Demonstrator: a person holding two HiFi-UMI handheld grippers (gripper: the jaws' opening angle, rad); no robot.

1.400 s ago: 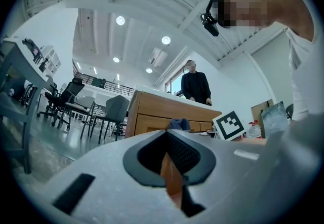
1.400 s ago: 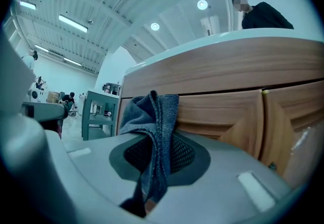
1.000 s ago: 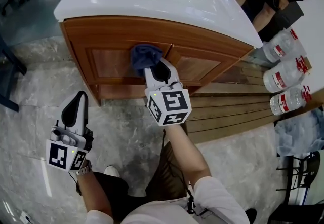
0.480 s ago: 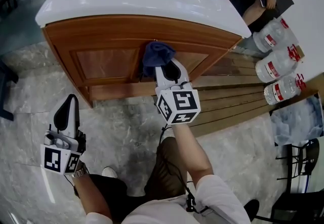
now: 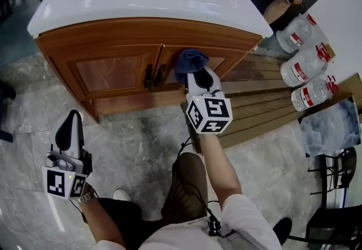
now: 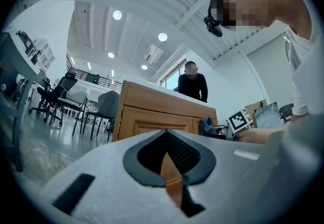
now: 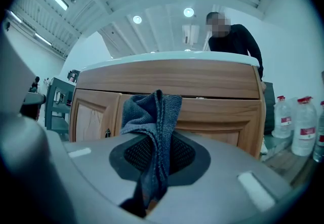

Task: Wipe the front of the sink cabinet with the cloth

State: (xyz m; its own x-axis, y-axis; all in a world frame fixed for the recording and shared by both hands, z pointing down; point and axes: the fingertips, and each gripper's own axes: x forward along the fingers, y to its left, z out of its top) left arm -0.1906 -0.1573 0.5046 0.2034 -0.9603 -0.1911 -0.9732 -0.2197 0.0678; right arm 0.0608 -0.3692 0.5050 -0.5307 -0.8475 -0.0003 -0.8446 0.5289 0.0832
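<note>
Gripping cloth (image 5: 189,60) in R claw (image 5: 197,72) | cloth touching cabinet (image 5: 113,71) front

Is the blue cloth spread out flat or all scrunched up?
Scrunched up. The cloth sticks up in bunched folds, pinched between the shut jaws of the right gripper.

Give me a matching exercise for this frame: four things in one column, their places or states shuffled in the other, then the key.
1. blue cloth
2. left gripper
3. water bottles
4. door handles

A. beside the right end of the cabinet in the head view
B. in the middle of the cabinet front
C. clamped in the right gripper, up at the cabinet front
D. held low, away from the cabinet, jaws shut on nothing

Pairs: 1-C, 2-D, 3-A, 4-B
</note>
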